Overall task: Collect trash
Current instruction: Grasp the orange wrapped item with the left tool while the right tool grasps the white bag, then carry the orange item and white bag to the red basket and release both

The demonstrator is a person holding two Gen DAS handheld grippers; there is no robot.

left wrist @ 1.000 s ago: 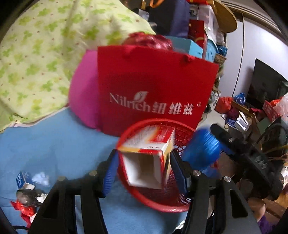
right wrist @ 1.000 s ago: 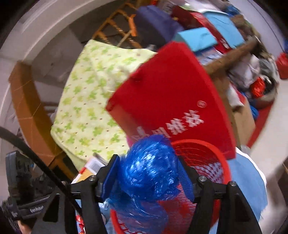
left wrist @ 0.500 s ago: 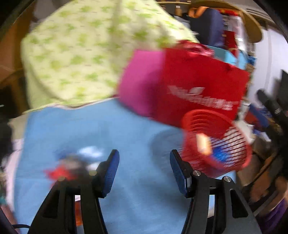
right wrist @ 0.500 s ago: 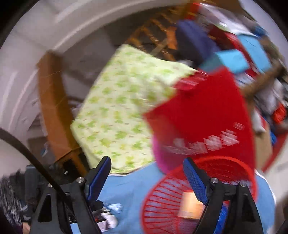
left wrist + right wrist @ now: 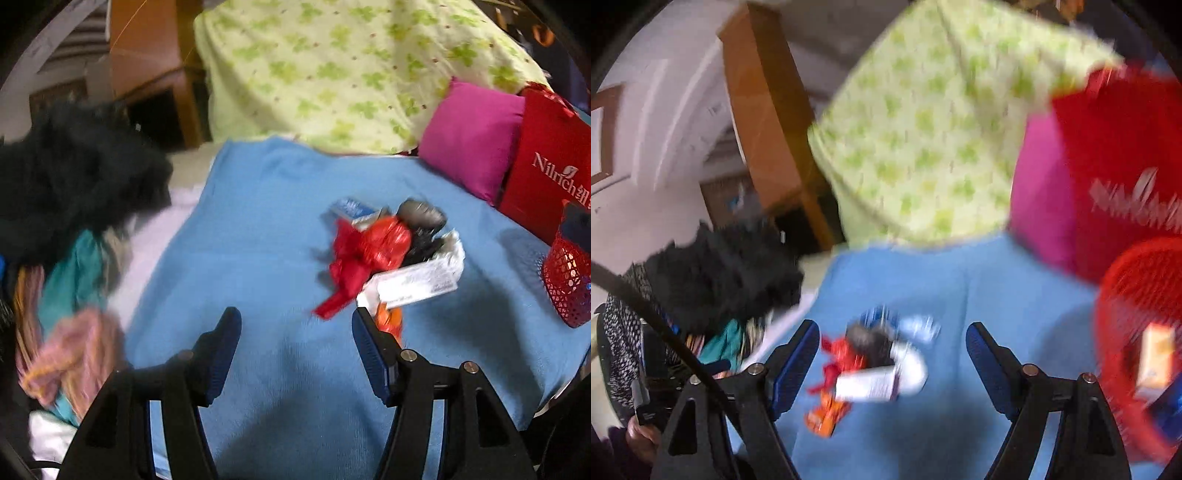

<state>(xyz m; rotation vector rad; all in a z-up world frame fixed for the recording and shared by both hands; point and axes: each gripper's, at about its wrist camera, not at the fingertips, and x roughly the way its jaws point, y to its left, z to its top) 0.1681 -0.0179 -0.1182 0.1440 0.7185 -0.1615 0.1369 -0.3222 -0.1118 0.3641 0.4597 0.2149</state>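
Note:
A pile of trash lies on the blue blanket (image 5: 258, 258): a red plastic bag (image 5: 369, 254), a white box (image 5: 417, 284), a grey lump (image 5: 421, 216), a small blue packet (image 5: 349, 208) and an orange wrapper (image 5: 391, 319). My left gripper (image 5: 295, 345) is open and empty, just short of the pile. The pile shows blurred in the right wrist view, with the red bag (image 5: 842, 356) and white box (image 5: 868, 386) between my open, empty right gripper's (image 5: 892, 363) fingers, further off. The red mesh basket (image 5: 1123, 332) at right holds an orange-white box (image 5: 1154, 362); it also shows in the left wrist view (image 5: 565, 277).
A pink cushion (image 5: 472, 136), a red paper bag (image 5: 550, 170) and a green-patterned quilt (image 5: 351, 74) stand behind the blanket. Black fluffy cloth (image 5: 74, 184) and mixed clothes (image 5: 74, 314) lie at left. A wooden bed frame (image 5: 761, 122) is at the back left.
Both grippers let go of their loads, the box and the blue bag, which now lie in the red basket. Both have swung left toward the trash pile.

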